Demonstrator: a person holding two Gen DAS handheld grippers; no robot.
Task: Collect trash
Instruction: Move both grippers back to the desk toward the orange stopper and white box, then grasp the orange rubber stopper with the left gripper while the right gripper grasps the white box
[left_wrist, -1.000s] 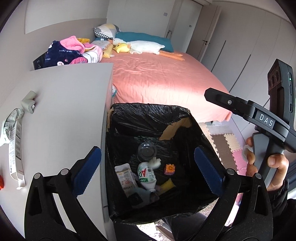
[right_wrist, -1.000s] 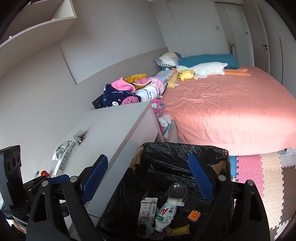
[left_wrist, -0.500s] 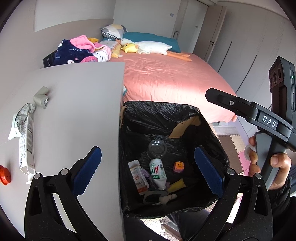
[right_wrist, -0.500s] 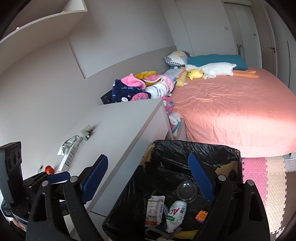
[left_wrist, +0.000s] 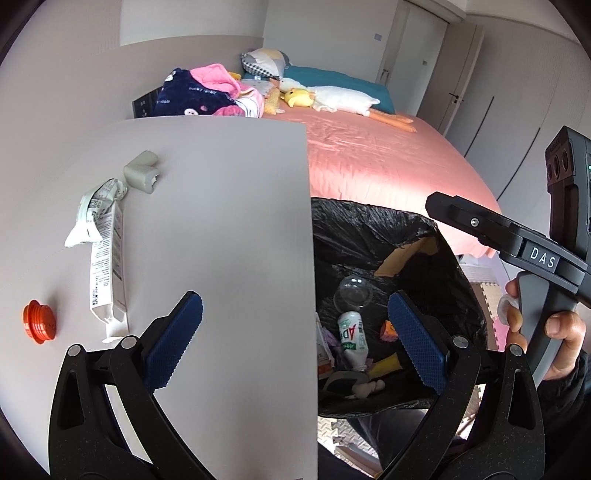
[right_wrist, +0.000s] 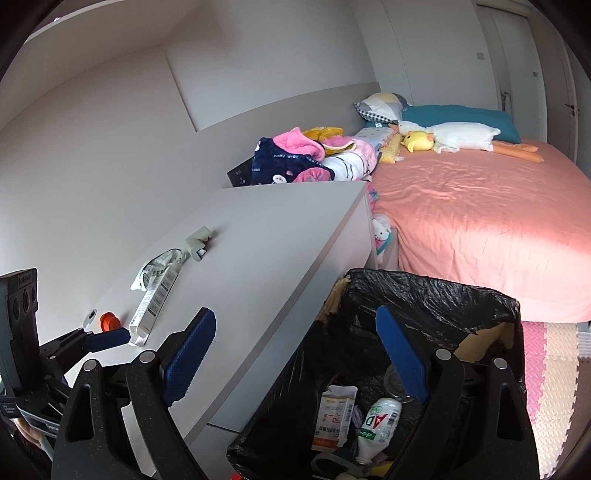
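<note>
Holding nothing, both wide-open grippers, left gripper (left_wrist: 291, 339) and right gripper (right_wrist: 295, 354), hover while the bin (left_wrist: 373, 221) holds a bottle (left_wrist: 351, 334), with wrapper (left_wrist: 105, 258) and orange cap (left_wrist: 38, 322) left on the dresser (left_wrist: 221, 206).

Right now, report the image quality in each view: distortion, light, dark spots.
Left wrist view: strong fisheye bend along the cabinet top edge, black corners, sunlit sheen on the bed. Right wrist view: same curvature; the trash bin interior is dark, though labels inside stay readable.

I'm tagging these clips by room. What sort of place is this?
A bedroom, most likely: a bed with pillows and a plush goose, a white dresser beside it, wardrobe doors behind.
</note>
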